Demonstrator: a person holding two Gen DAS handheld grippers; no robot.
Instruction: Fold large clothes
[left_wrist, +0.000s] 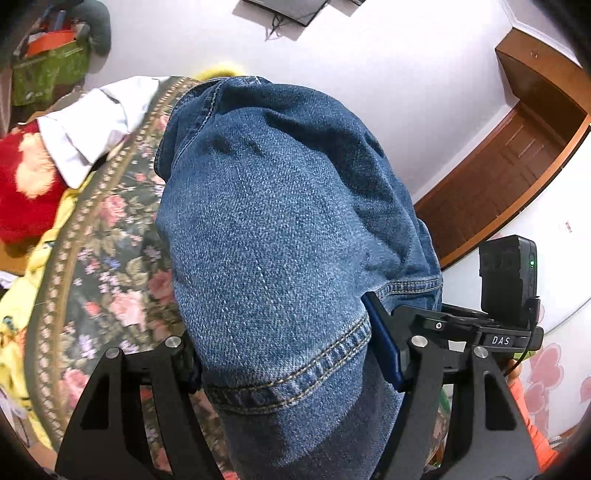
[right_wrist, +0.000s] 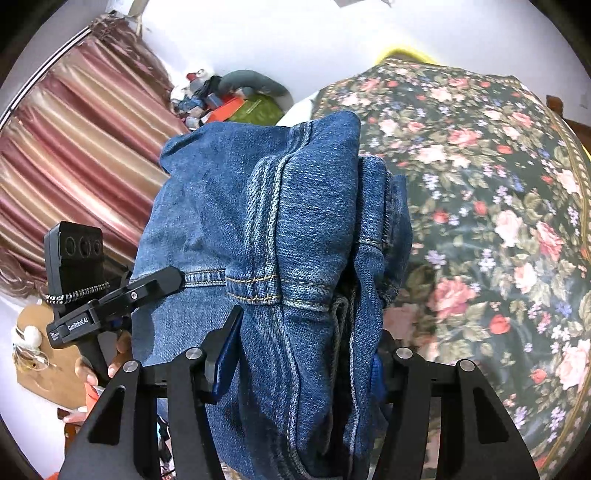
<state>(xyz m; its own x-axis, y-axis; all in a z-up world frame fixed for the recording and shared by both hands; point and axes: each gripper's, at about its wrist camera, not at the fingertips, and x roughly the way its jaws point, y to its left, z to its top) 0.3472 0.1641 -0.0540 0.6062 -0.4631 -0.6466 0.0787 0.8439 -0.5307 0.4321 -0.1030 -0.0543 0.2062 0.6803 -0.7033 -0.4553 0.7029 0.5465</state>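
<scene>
I saw the floral bedspread (right_wrist: 480, 221) spread below, and the blue jeans (left_wrist: 280, 229) hung bunched above it, lifted clear between both grippers. My left gripper (left_wrist: 291, 369) had its fingers part-closed on the hemmed end of the jeans; my right gripper (right_wrist: 295, 369) had its fingers clamped on the thick seamed folds. A red plush toy (left_wrist: 26, 184) lay beside the bedspread's edge.
</scene>
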